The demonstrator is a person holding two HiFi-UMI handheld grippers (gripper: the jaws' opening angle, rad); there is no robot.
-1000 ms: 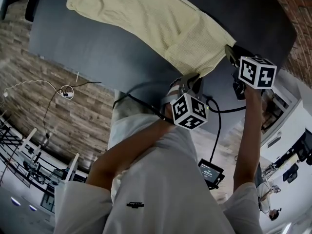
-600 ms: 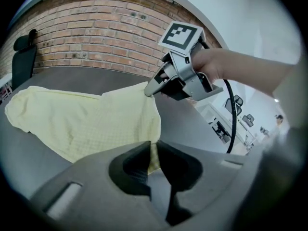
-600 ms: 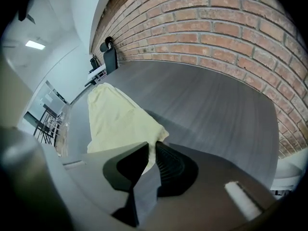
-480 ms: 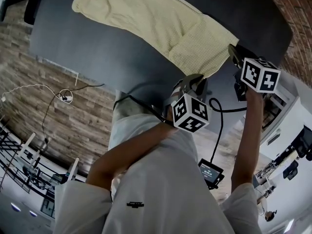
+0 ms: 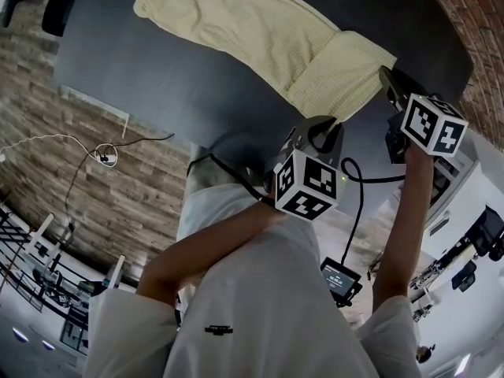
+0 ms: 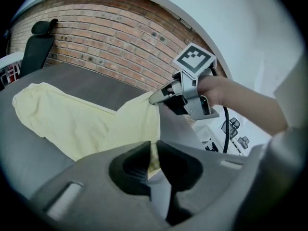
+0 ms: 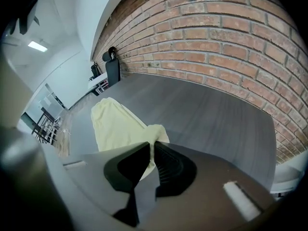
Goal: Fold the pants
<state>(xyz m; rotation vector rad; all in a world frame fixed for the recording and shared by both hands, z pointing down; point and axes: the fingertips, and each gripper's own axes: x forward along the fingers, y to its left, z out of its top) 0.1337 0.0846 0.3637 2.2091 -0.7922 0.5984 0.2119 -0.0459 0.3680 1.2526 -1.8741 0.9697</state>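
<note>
Head view showed the pants (image 5: 260, 34) lying as a long, pale yellow strip across the dark grey table (image 5: 157, 85), the cloth soft, finely textured and lightly creased. The far end lay flat with rounded corners. The near end, with its waffle-like weave, was lifted off the tabletop where you pinched it at two corners.

Your left gripper (image 5: 318, 126) had its jaws pressed on one corner; the left gripper view showed a thin fold of yellow cloth squeezed between the ribbed black pads. Your right gripper (image 5: 387, 79) nipped the other corner, further along the table's near edge. Its jaws had just been closing, and the right gripper view showed the fabric gathered into a small peak between them. Between the two grips the cloth's edge ran almost straight.

The tabletop was matte and smooth. A black chair (image 6: 38, 52) stood at its far end, and a red brick wall (image 7: 216, 28) rose behind it. Below you lay a rough, plank-patterned floor (image 5: 118, 195) with a thin looped cable (image 5: 102, 150).
</note>
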